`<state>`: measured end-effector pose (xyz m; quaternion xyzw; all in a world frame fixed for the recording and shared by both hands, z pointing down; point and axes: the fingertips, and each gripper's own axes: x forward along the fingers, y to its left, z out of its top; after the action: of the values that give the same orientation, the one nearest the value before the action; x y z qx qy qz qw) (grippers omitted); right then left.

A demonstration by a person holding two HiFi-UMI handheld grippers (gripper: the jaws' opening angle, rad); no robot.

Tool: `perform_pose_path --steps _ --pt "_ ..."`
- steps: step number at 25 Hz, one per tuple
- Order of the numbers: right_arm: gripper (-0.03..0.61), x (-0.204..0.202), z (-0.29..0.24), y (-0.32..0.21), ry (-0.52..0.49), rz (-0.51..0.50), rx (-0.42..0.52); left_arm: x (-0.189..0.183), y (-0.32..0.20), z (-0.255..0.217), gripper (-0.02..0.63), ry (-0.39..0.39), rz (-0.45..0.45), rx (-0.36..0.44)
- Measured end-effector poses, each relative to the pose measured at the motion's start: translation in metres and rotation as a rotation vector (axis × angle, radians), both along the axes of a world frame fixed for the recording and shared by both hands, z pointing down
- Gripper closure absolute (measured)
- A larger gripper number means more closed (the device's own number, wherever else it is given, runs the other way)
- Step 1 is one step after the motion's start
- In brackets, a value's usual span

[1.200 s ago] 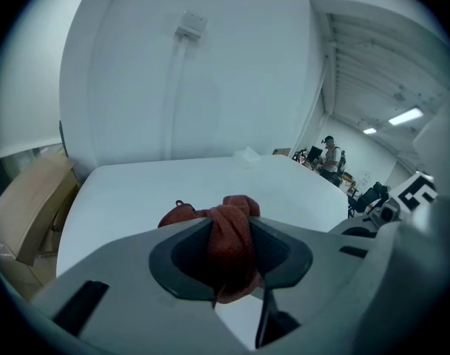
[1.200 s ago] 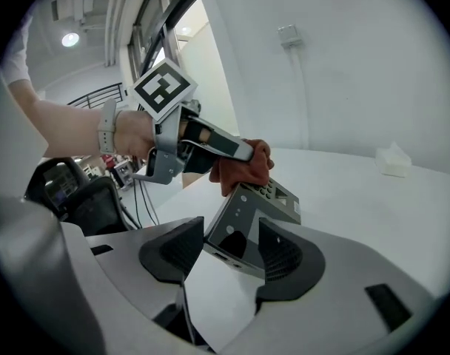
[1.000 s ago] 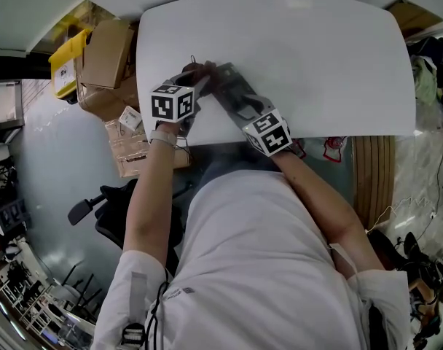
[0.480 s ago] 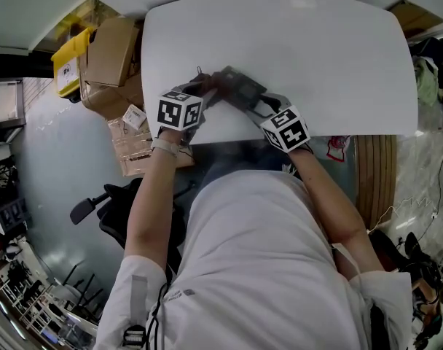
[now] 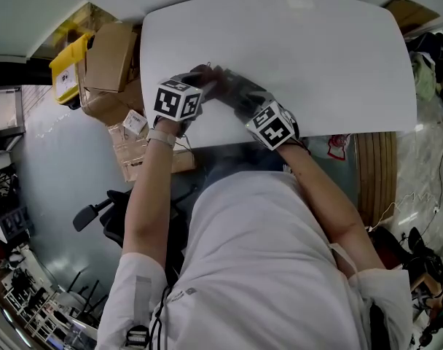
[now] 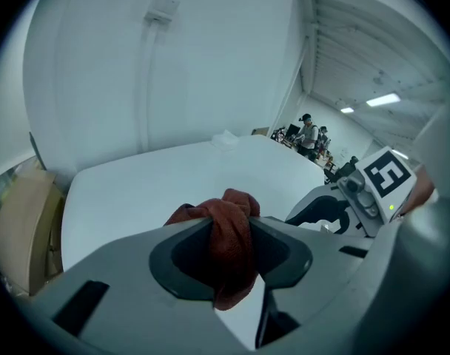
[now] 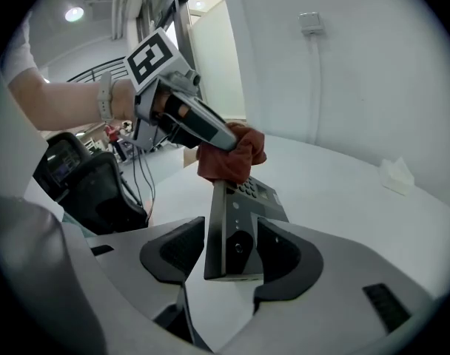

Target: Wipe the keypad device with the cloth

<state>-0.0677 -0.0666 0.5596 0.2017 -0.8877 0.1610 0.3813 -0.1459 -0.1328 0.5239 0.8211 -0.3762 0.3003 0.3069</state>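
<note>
In the right gripper view a grey keypad device (image 7: pixel 236 224) stands on edge between the jaws of my right gripper (image 7: pixel 232 244), which is shut on it. A red-brown cloth (image 7: pixel 229 156) presses on the device's far end by the keys, and my left gripper (image 7: pixel 186 119) holds it. In the left gripper view the cloth (image 6: pixel 230 239) is bunched between the jaws of my left gripper (image 6: pixel 229 229). From the head view both grippers meet above the table's near left part: left gripper (image 5: pixel 201 79), right gripper (image 5: pixel 240 97), device (image 5: pixel 236 87) between them.
The white table (image 5: pixel 338 49) stretches away to the right and back. A crumpled tissue (image 7: pixel 396 173) lies on it farther off. Cardboard boxes (image 5: pixel 108 57) and a yellow bin (image 5: pixel 65 68) stand left of the table. A black office chair (image 7: pixel 81 180) is behind me.
Both grippers shifted a little right and then back left over the table. The cloth stays on the device and both grips hold.
</note>
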Motion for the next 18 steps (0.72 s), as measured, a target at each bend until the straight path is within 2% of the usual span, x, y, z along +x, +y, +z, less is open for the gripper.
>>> perform_pose_path --steps 3,6,10,14,18 --pt "0.360 0.000 0.004 -0.001 0.016 -0.016 0.001 0.005 -0.006 0.012 0.485 0.000 0.056 -0.024" --pt "0.365 0.003 0.005 0.002 0.013 -0.054 -0.016 0.007 -0.004 0.022 0.486 0.014 0.055 -0.058" --pt "0.365 0.010 0.004 0.008 -0.001 -0.162 -0.034 0.014 0.013 0.028 0.486 0.046 0.065 -0.127" --pt "0.365 0.019 0.005 0.024 0.012 -0.314 -0.064 0.023 0.040 0.034 0.489 0.043 0.144 -0.193" --pt "0.365 0.022 0.005 0.030 0.013 -0.372 -0.063 0.027 0.048 0.037 0.489 0.065 0.141 -0.207"
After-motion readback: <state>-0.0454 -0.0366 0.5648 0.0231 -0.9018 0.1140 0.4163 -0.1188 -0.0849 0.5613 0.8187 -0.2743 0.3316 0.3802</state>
